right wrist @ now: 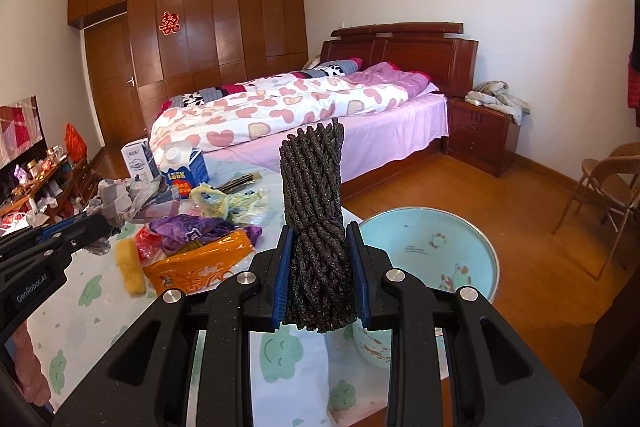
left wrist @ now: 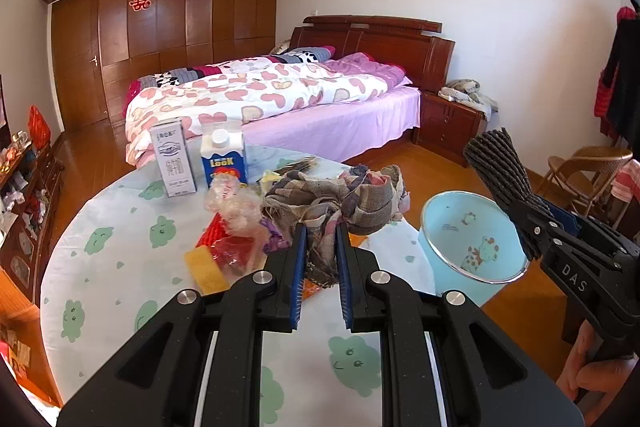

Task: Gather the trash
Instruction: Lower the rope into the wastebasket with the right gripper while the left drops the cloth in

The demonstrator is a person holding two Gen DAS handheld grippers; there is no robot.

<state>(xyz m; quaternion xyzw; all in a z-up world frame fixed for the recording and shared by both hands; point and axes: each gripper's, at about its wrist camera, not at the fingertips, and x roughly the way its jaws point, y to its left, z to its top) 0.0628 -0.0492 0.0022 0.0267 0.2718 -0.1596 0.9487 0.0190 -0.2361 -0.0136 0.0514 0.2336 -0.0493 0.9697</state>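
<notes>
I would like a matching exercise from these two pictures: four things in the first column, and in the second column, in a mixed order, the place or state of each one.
Things:
1. bundle of dark rope
2. checked cloth
3. light blue bin
4. two cartons

Place or state:
A. standing upright at the far edge of the table
B. clamped in the left gripper
C. on the floor beside the table, open at the top
D. clamped in the right gripper

Right pairs: 1-D, 2-B, 3-C, 4-A
</notes>
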